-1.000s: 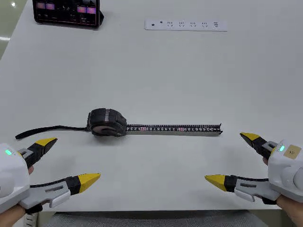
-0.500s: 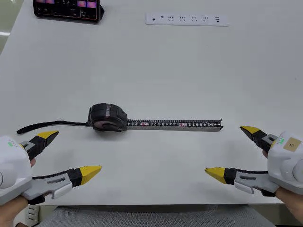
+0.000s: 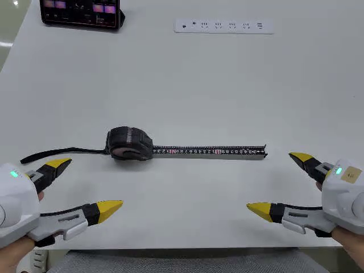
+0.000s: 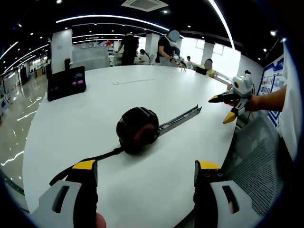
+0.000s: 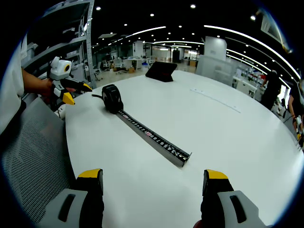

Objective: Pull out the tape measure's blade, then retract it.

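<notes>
One table (image 3: 187, 85) carries one tape measure (image 3: 129, 144), with one blade (image 3: 210, 151) drawn out of it and one black strap (image 3: 57, 152) trailing from its other side. There are two grippers, a left gripper (image 3: 91, 183) and a right gripper (image 3: 272, 181), each with two jaws, which makes four yellow tips (image 3: 108, 206) in all. Each has one green light (image 3: 13, 174), so two lights. At the table's far edge are one dark tablet (image 3: 81, 12) and one white power strip (image 3: 223, 26); its sockets are too small to count. In the left gripper view at least three people (image 4: 167, 50) are beyond the table.
</notes>
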